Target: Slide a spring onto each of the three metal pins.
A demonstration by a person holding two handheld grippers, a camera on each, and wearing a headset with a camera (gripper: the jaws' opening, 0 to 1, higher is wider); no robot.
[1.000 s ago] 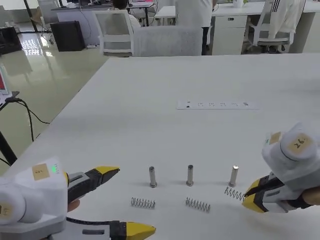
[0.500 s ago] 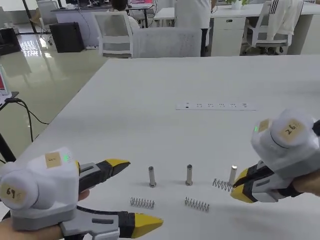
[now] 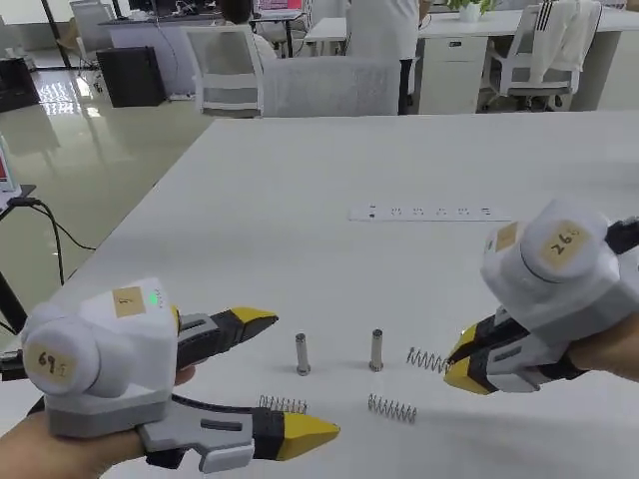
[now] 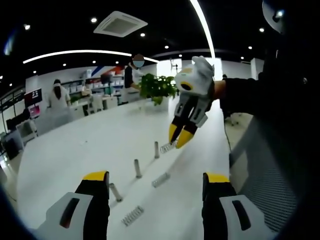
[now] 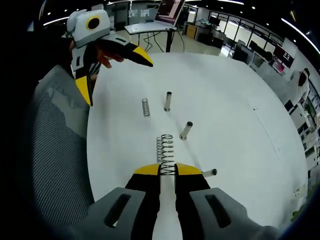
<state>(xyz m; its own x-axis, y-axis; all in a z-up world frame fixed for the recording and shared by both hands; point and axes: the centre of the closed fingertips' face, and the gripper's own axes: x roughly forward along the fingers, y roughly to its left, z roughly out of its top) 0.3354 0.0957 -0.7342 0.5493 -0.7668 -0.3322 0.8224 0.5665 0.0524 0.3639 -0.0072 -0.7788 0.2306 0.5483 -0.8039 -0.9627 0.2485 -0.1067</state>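
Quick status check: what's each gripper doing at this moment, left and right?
Left gripper: open, holding nothing.
Right gripper: closed on one end of a spring, lifted off the table.

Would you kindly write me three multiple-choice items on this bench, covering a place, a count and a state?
1. Against the pins, the loose springs lie: A beyond; B on the person's side; C slid on.
2. Pins standing: A two; B three; C four.
3. The right claw is: A open; B shut on a pin; C shut on a spring.
Key: B, both lie nearer in the head view; B, the right gripper view shows three; C, its tips pinch a spring.
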